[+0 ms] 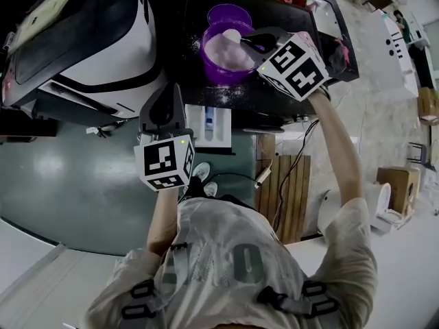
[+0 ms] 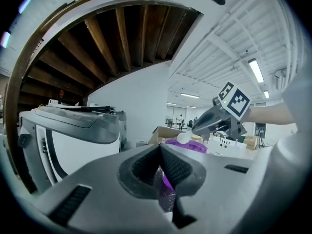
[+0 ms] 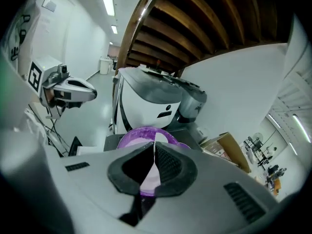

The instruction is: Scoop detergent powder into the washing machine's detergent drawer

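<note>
Both grippers are clenched: the right gripper [image 1: 252, 42] pinches a light, stiff white spoon [image 1: 234, 37] by its thin handle over the purple bowl [image 1: 206, 62] of loose, spill-prone powder [image 1: 230, 52], while the left gripper [image 1: 167, 94] is closed on nothing beside the detergent drawer [image 1: 218, 125].

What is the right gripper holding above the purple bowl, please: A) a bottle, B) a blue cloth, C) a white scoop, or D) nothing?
C: the right gripper is shut on a white scoop, whose round end hangs over the purple bowl of powder.
</note>
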